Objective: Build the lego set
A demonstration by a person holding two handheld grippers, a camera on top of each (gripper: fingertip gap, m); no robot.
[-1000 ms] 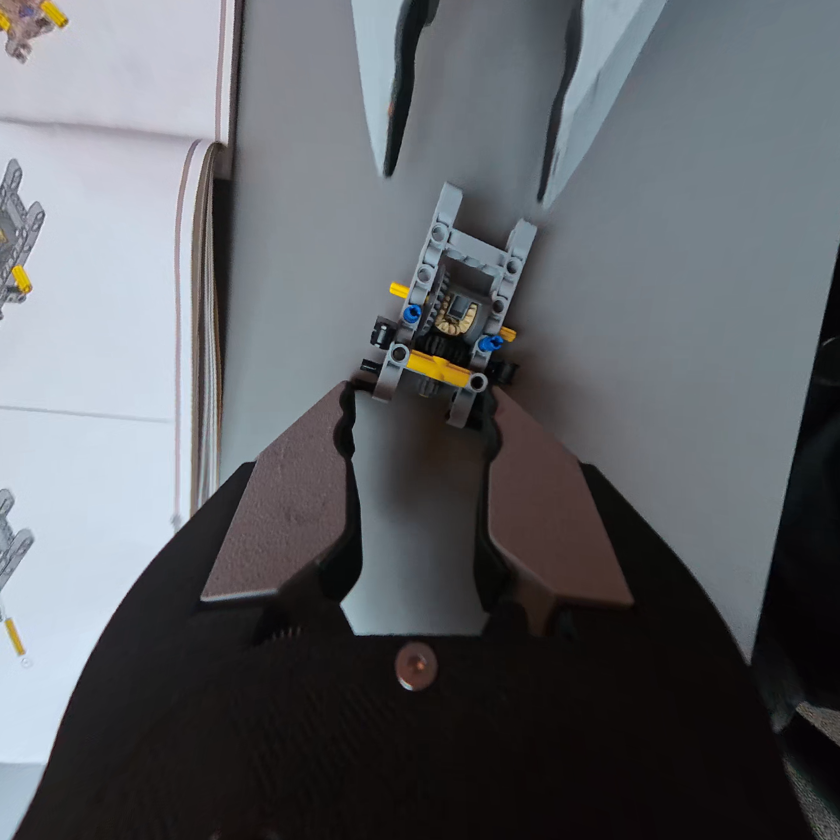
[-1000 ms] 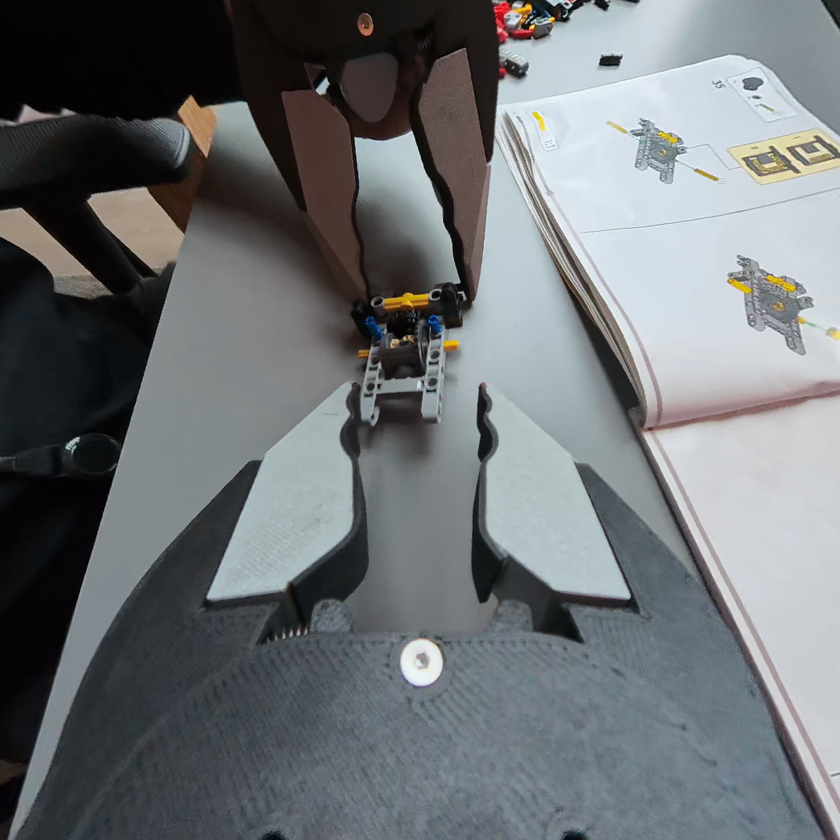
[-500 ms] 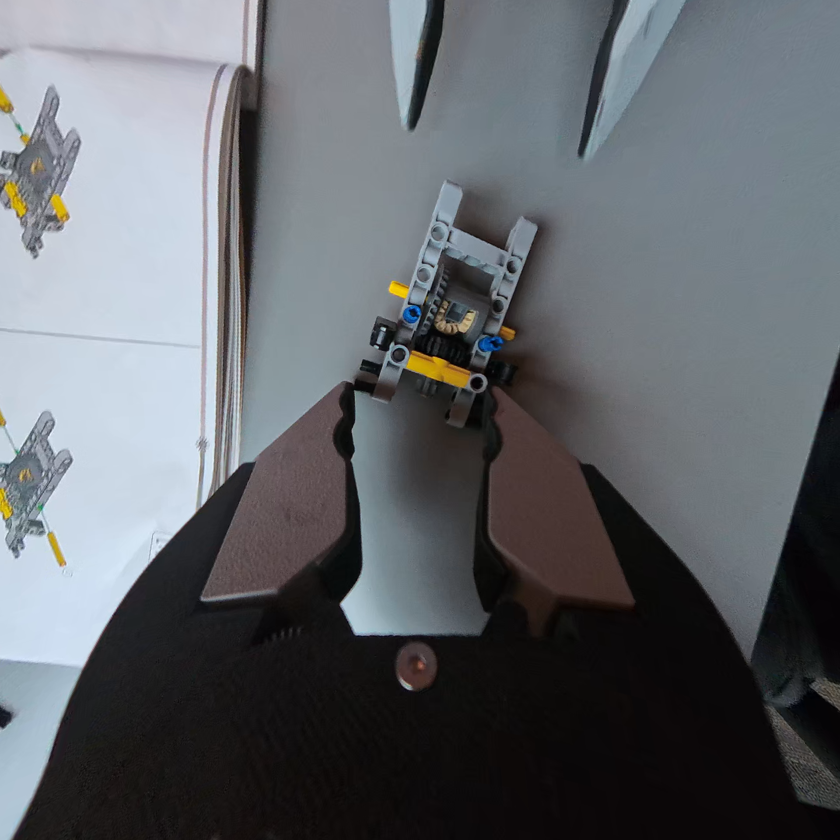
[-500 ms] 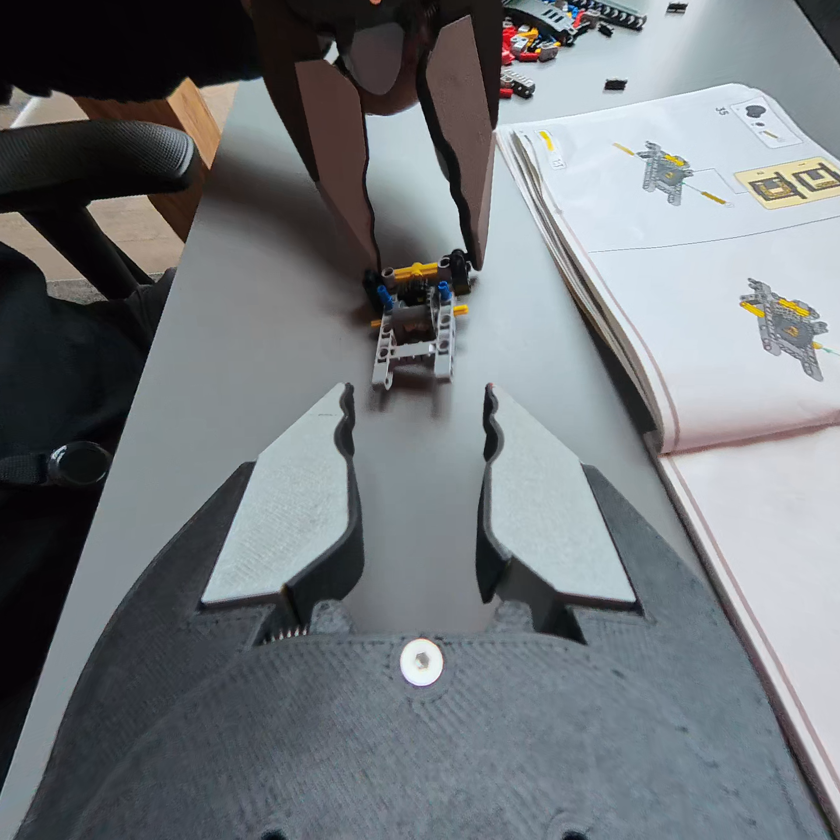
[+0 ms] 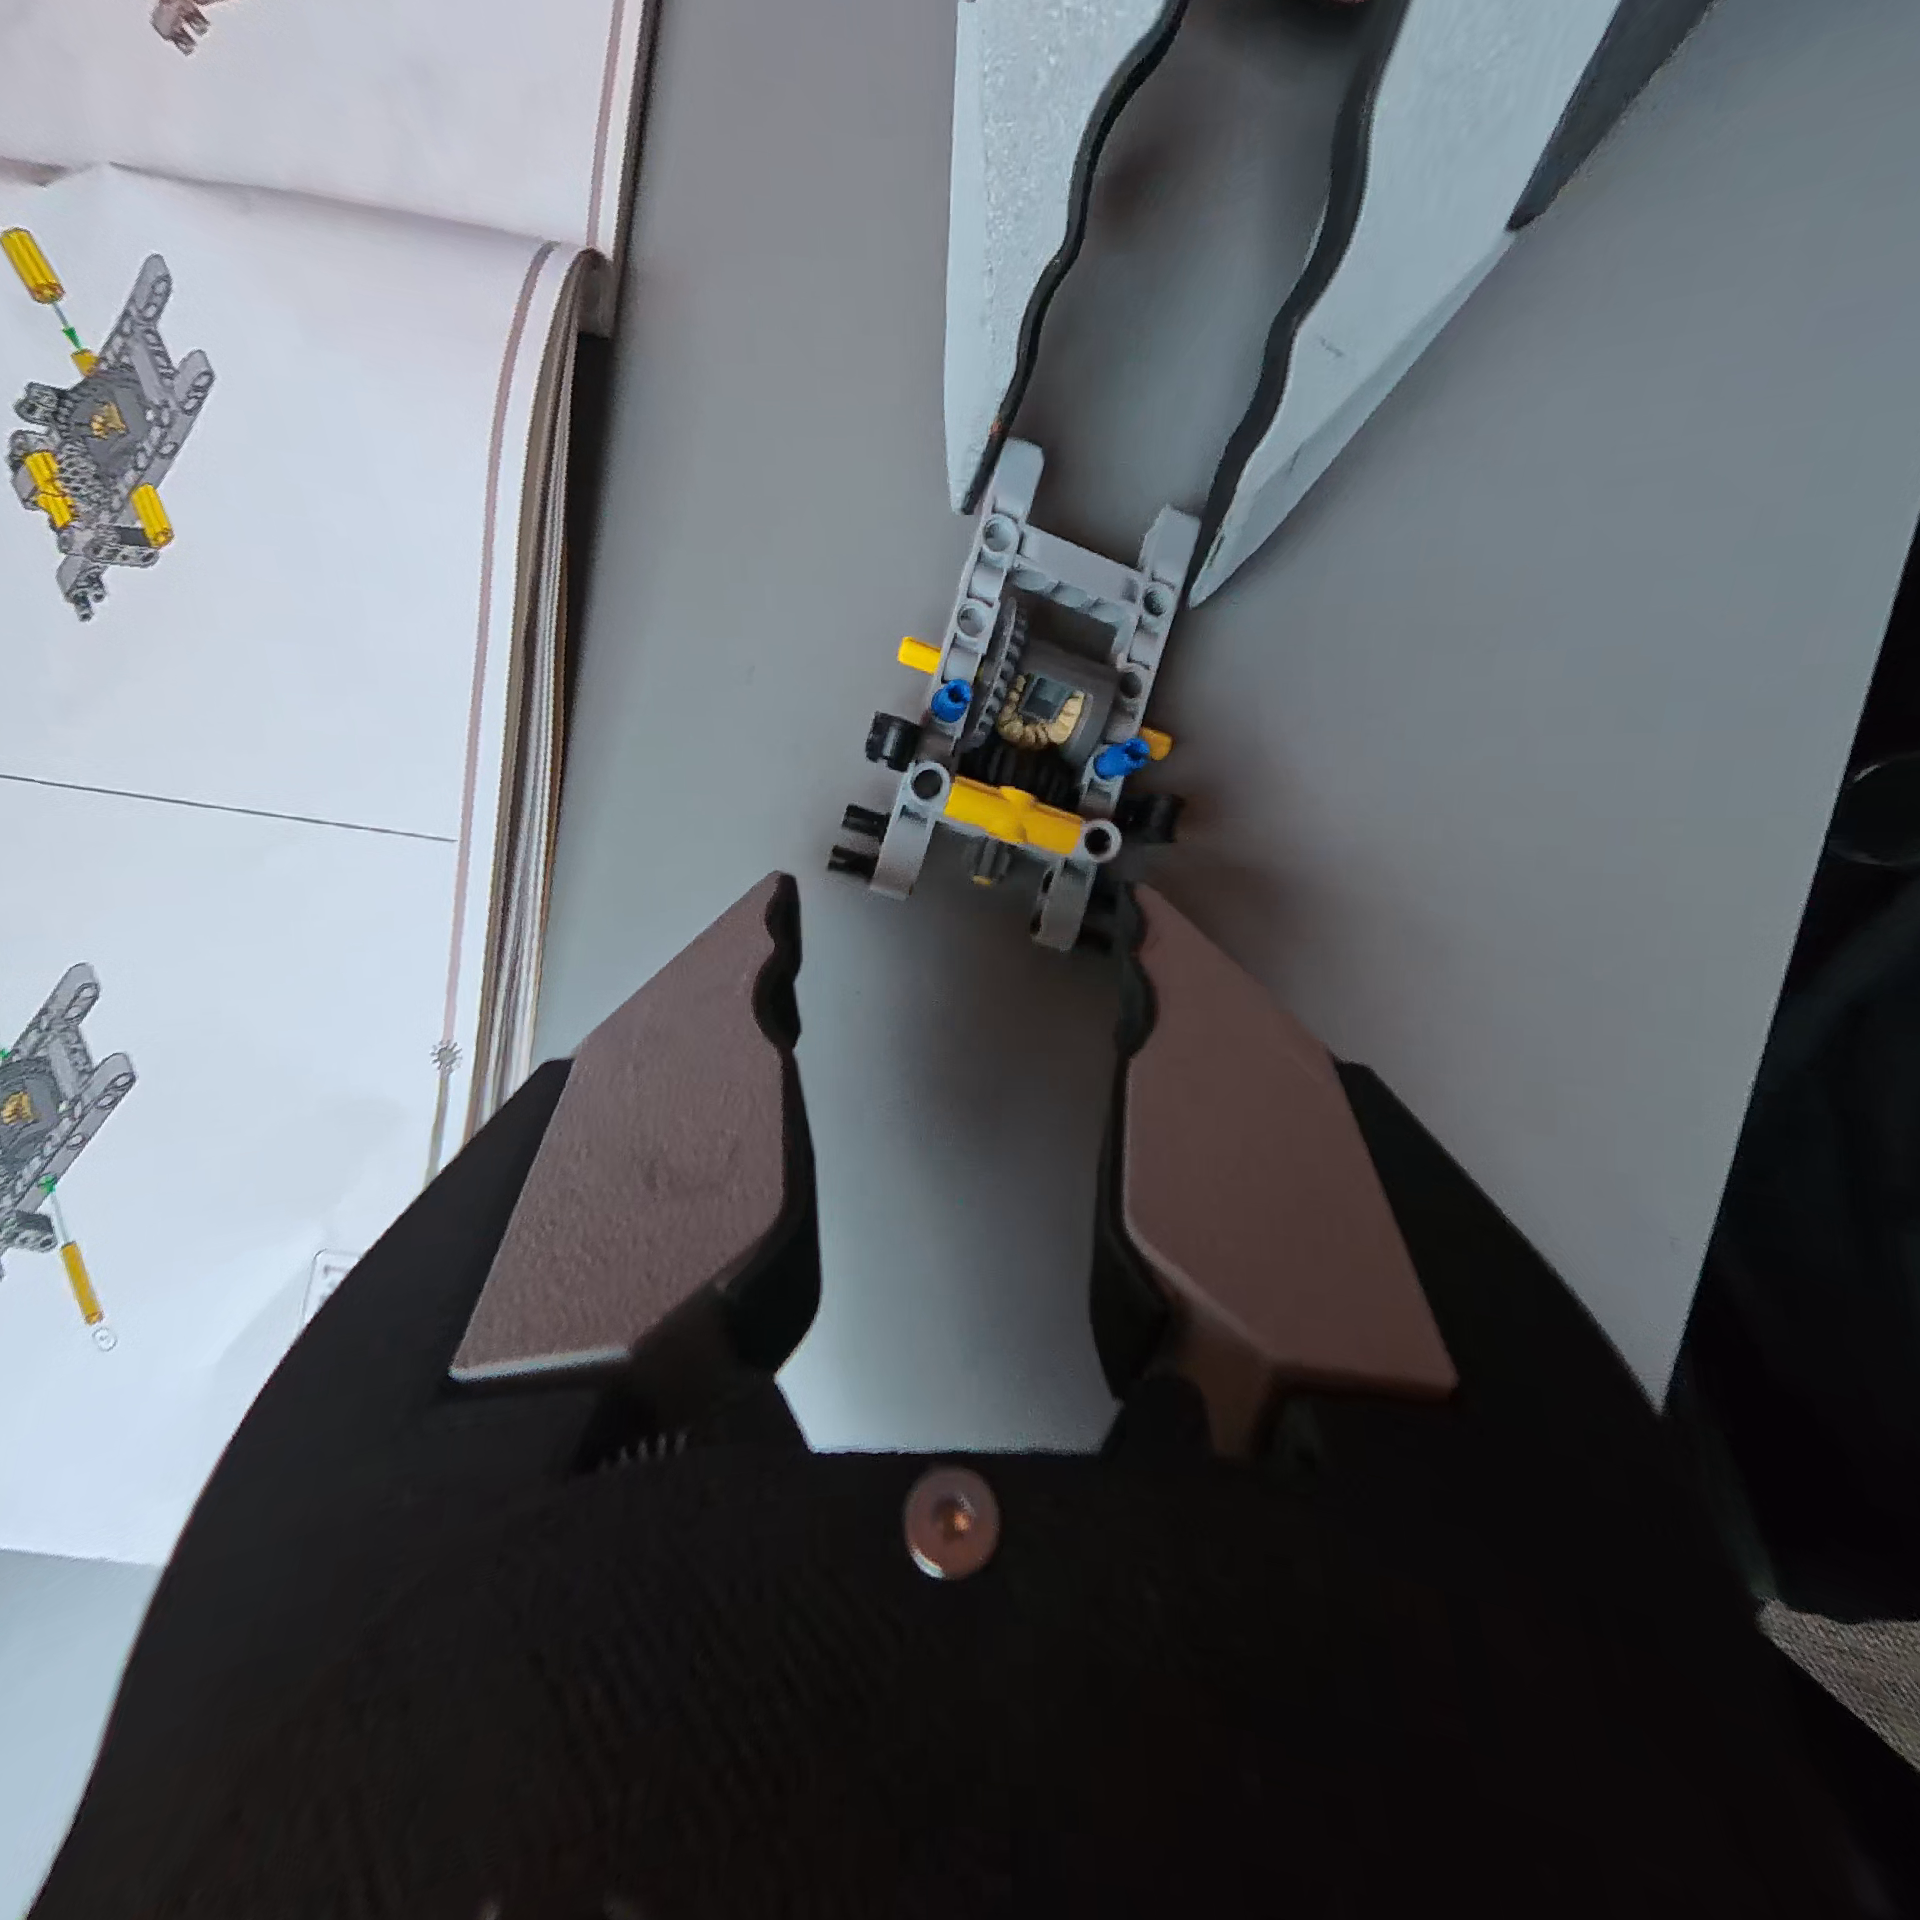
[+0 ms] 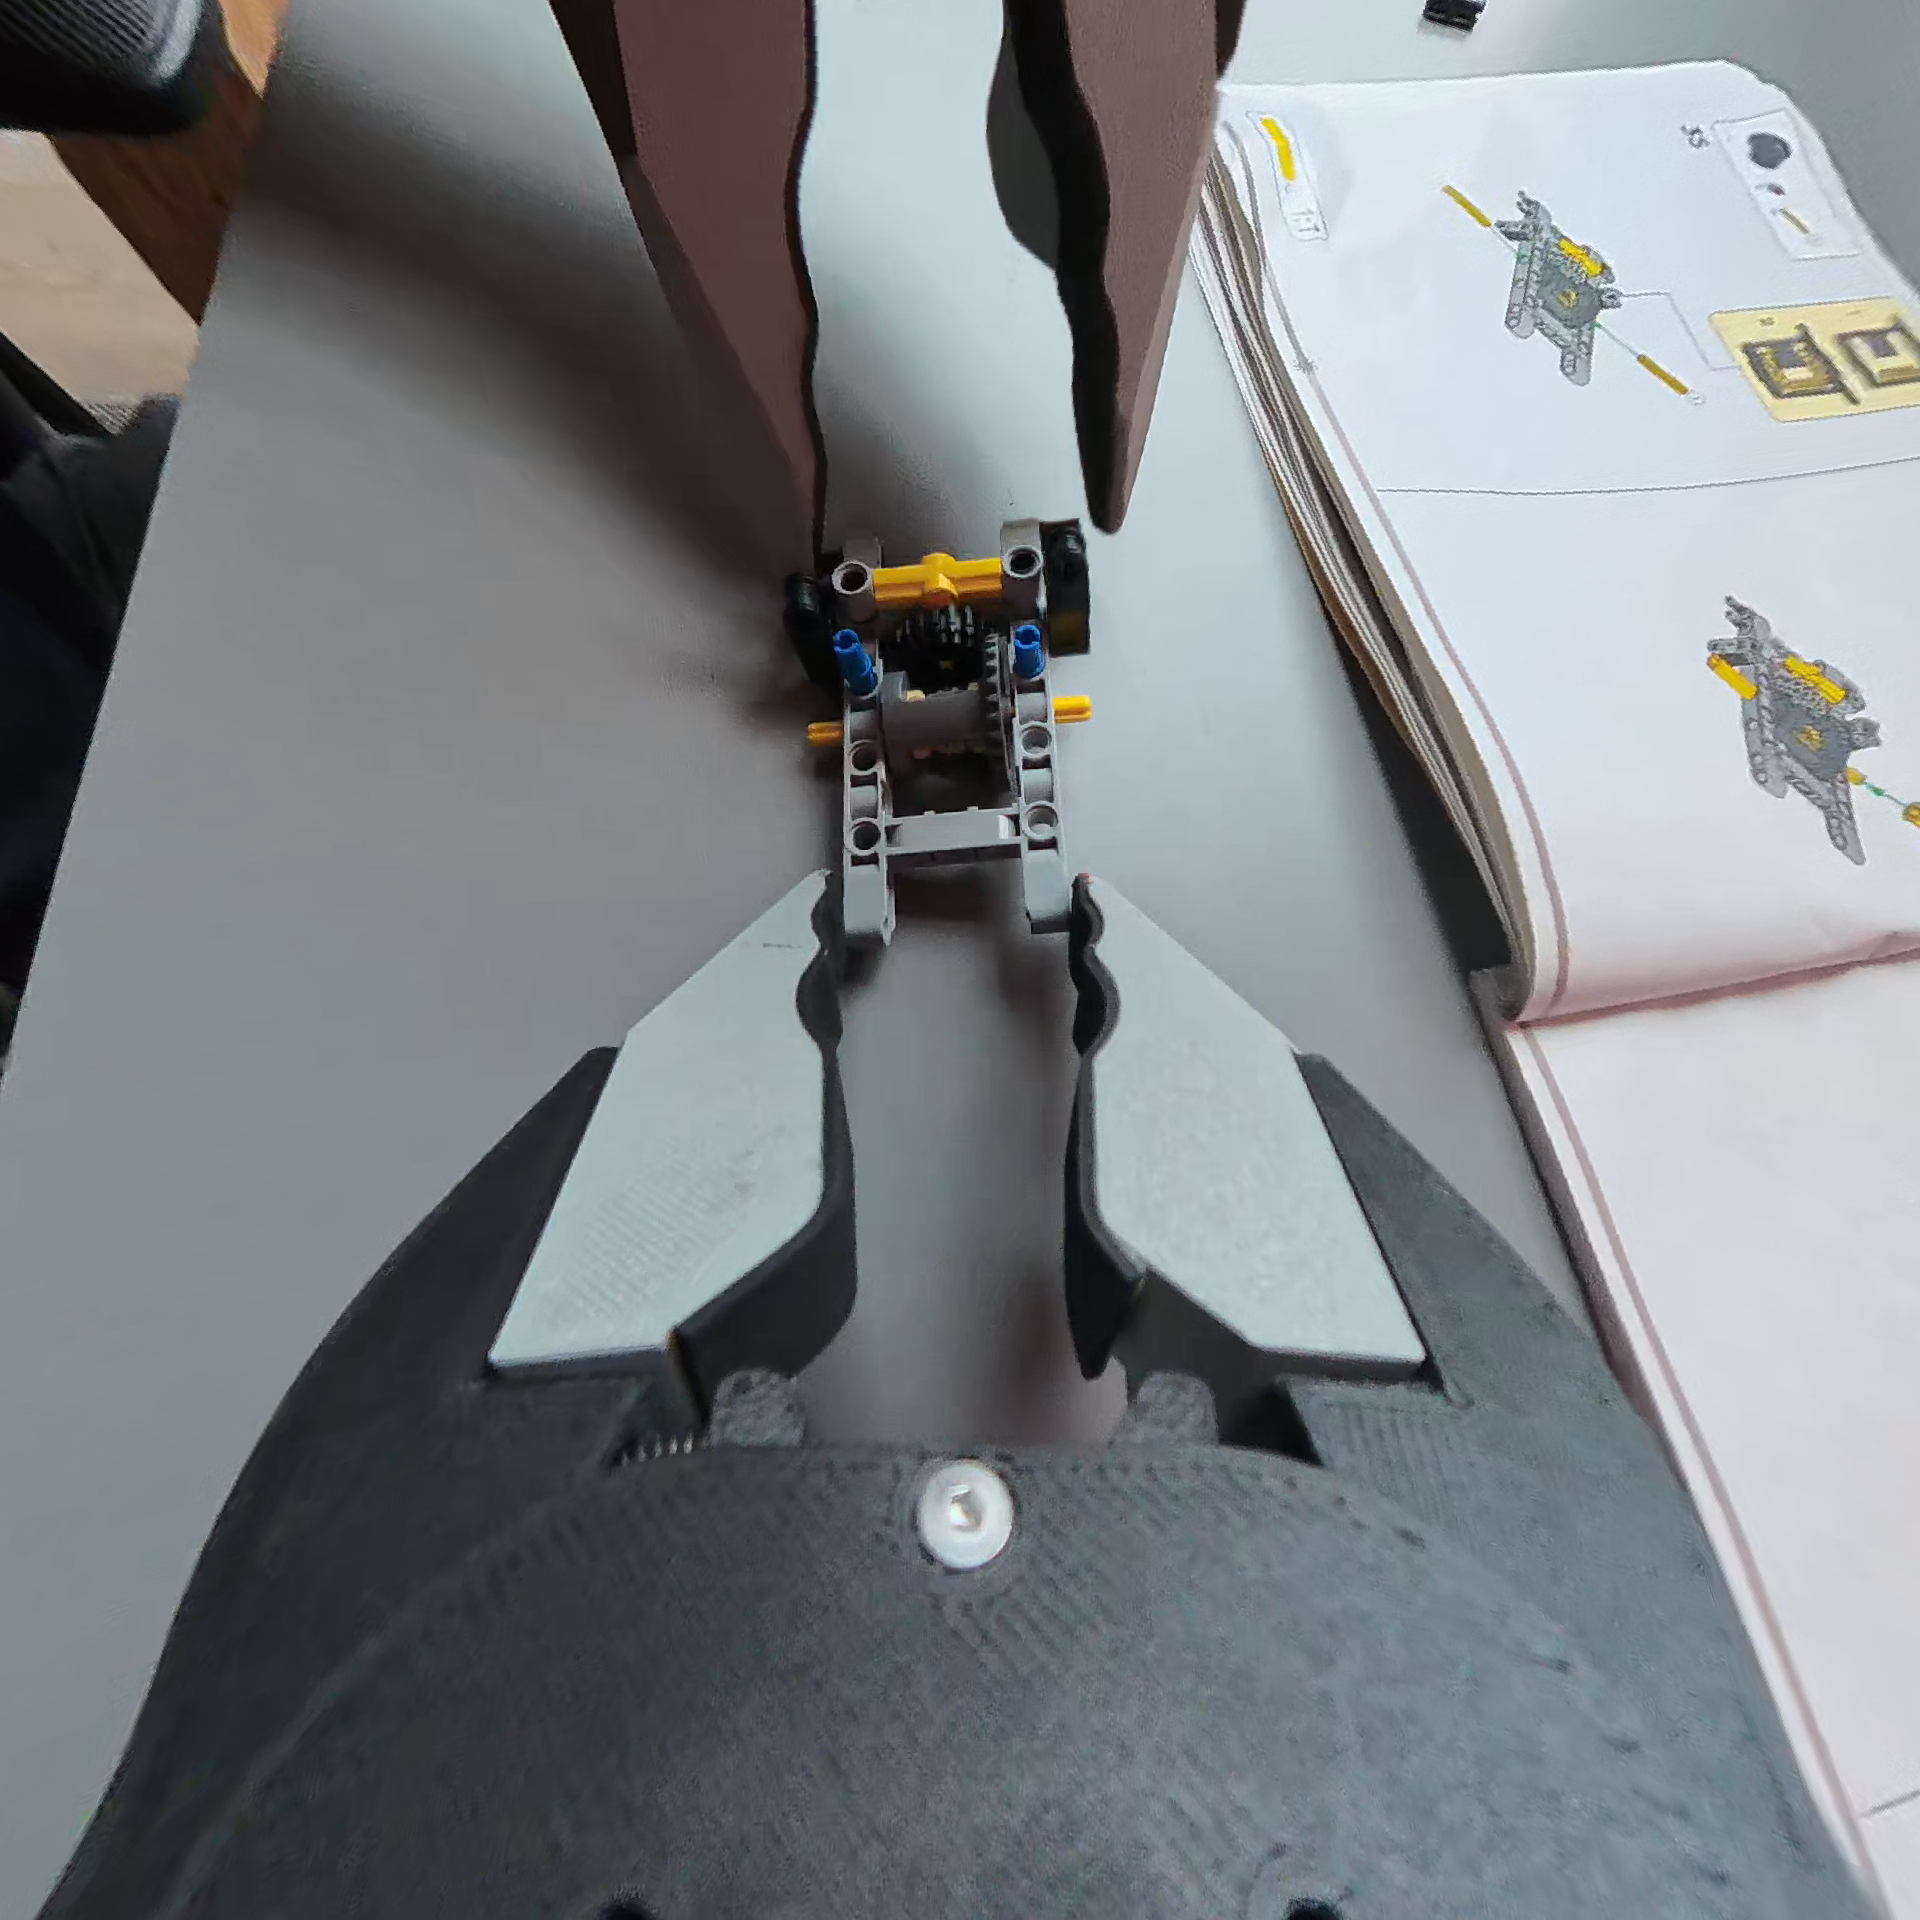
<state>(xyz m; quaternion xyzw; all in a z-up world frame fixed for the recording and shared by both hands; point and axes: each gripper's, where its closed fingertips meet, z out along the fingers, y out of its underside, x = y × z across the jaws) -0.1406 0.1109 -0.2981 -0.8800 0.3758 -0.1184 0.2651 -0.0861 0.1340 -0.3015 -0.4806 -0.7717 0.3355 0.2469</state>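
Note:
A small lego assembly (image 5: 1023, 707) of grey beams, gears, a yellow cross piece and blue pins lies on the grey table (image 5: 1455, 727). My left gripper (image 5: 958, 896), with brown fingers, is open at its yellow end; the right fingertip touches a black part and the left one stands apart. My right gripper (image 6: 951, 883), with grey fingers, has its fingertips against the outer sides of the two grey beam ends of the assembly (image 6: 945, 717). The right gripper (image 5: 1086, 545) also shows in the left wrist view, and the left gripper (image 6: 956, 535) in the right wrist view.
An open instruction booklet (image 5: 260, 623) lies beside the assembly, on the right in the right wrist view (image 6: 1662, 623). The table edge (image 6: 156, 520) runs close on the other side, with a dark chair beyond. A small black piece (image 6: 1455, 10) lies far off. The gap from one gripper's tips to the other's is roughly 7 cm.
My right gripper has moved forward to the assembly and its fingers have narrowed onto the grey beam ends. The left gripper has stayed at the yellow end.

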